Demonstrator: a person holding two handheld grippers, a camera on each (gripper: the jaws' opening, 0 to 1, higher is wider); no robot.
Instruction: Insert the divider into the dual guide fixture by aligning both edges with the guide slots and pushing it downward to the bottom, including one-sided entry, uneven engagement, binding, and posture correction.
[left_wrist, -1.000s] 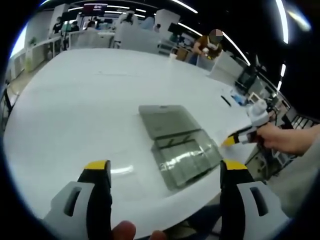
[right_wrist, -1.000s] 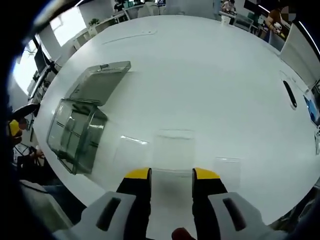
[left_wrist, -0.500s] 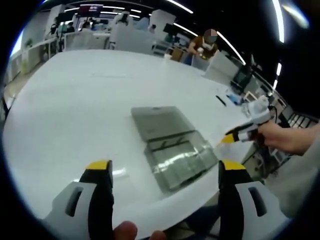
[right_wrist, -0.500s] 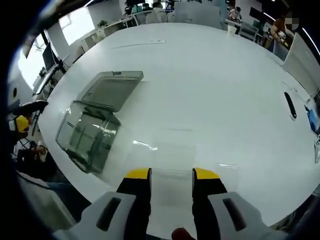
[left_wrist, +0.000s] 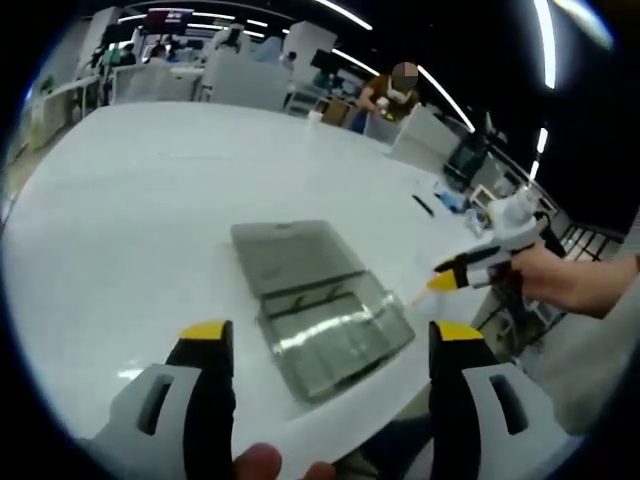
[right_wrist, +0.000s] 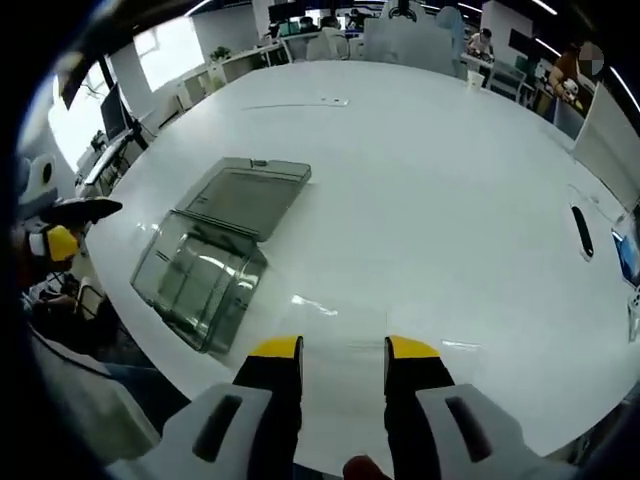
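Both cameras have drifted closer, and the clear box sits larger and nearer centre than a second ago, so this looks like the approach. The left claw hangs wide open, framing the box on the desk. The right claw, jaws narrowly parted over a faint clear divider, has the box up-left.

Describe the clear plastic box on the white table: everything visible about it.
The clear plastic box is a smoky, see-through hinged case lying open near the edge of the white table. Its flat lid is folded back onto the tabletop, joined to the deeper tray along one side. Ribs or partitions show faintly inside the tray; its contents cannot be made out. In the left gripper view it lies ahead, between the jaws. Neither claw touches it.
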